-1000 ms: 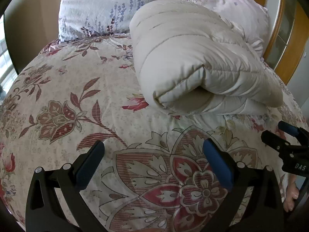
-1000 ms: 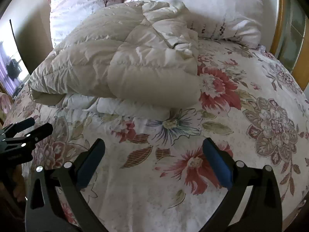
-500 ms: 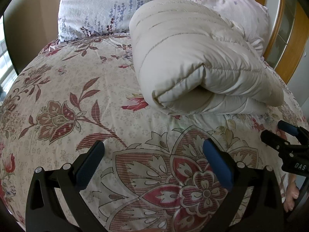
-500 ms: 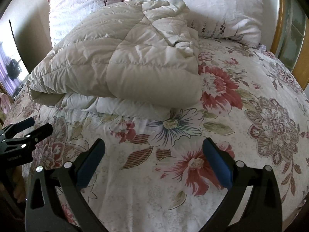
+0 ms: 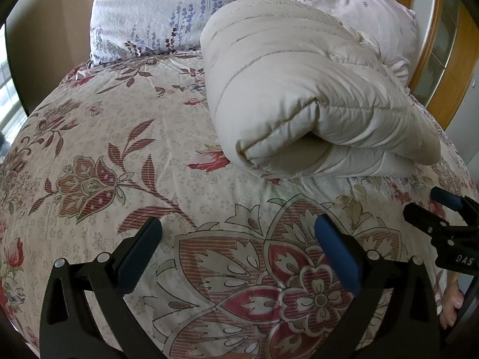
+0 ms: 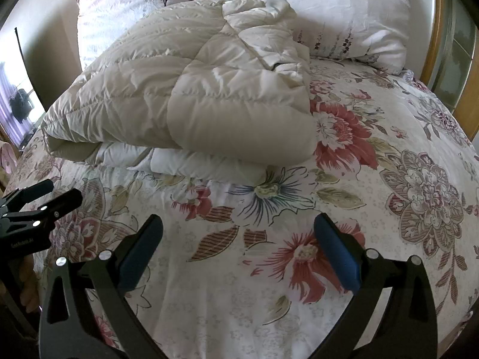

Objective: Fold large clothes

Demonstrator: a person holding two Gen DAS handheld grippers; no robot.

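A cream quilted puffer coat point(image 5: 299, 95) lies folded into a thick bundle on the floral bed cover point(image 5: 119, 155), near the pillows. It also shows in the right wrist view point(image 6: 191, 95), with its white lining showing at the bottom edge. My left gripper point(image 5: 238, 254) is open and empty, held above the bed cover short of the coat. My right gripper point(image 6: 238, 252) is open and empty, also short of the coat. Each gripper shows at the edge of the other's view: the right one point(image 5: 443, 209), the left one point(image 6: 42, 197).
Two floral pillows point(image 5: 167, 9) point(image 6: 338, 12) lie at the head of the bed behind the coat. A wooden door frame point(image 5: 449, 68) stands to the right. A wall and a bright window point(image 6: 18, 101) are at the left.
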